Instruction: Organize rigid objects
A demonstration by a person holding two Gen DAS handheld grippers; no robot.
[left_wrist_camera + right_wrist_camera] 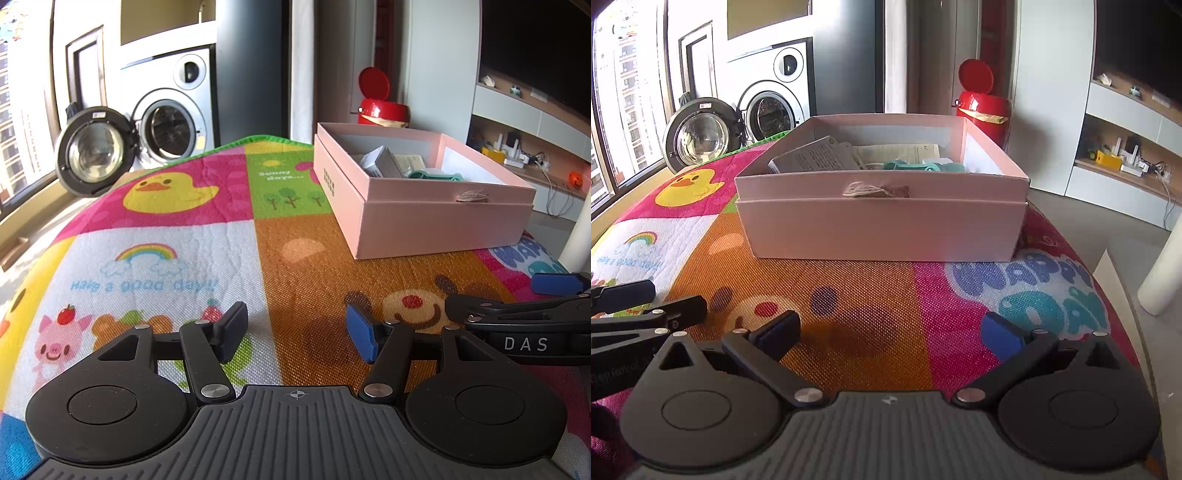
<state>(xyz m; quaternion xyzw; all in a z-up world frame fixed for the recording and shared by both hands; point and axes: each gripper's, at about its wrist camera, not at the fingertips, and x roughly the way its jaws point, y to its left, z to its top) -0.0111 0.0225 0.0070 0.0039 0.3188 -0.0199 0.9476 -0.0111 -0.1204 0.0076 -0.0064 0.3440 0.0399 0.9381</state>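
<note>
An open pink box [436,221] [879,225] stands on a colourful cartoon mat [177,258] [868,295]. Inside it lie a grey carton [382,164] [816,158], a teal plastic item [436,175] [912,167] and some papers. A twine knot [875,191] hangs on its near wall. My left gripper [297,332] is open and empty, low over the mat, with the box ahead to the right. My right gripper [892,330] is open and empty, straight in front of the box. Each gripper shows at the edge of the other's view: the right one [524,306] and the left one [650,299].
A red bin [382,105] [984,110] with its lid up stands behind the box. A washing machine [173,122] [772,107] with an open door is at the back left. Shelves [1126,162] line the right wall. A white post [1167,269] stands by the mat's right edge.
</note>
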